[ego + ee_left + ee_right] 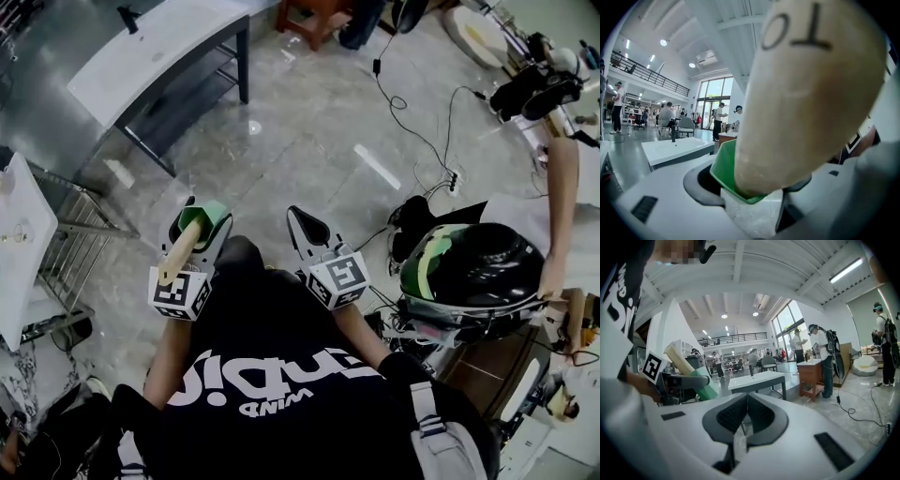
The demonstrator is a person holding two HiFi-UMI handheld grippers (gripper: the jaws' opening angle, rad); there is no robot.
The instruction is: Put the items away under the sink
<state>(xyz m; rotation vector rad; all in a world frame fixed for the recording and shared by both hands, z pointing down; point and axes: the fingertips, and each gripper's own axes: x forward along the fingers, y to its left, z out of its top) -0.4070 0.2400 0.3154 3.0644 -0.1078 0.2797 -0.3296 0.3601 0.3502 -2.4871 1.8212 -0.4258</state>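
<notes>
My left gripper (202, 223) is shut on a tool with a green head (208, 216) and a pale wooden handle (178, 253) that slants back over the marker cube. In the left gripper view the handle (806, 93) fills the right half and the green head (723, 169) sits between the jaws of the left gripper (747, 190). The right gripper (306, 226) is level beside it, jaws together with nothing in them, as the right gripper view shows (746, 409). That view also has the green head (706, 386). The white sink table (159, 56) stands ahead to the left.
A metal wire rack (77, 246) stands at the left. Cables (412, 122) trail over the marble floor. A black domed object (473, 267) sits at my right, and a wooden stool (314, 19) stands at the top. People stand far off in the hall.
</notes>
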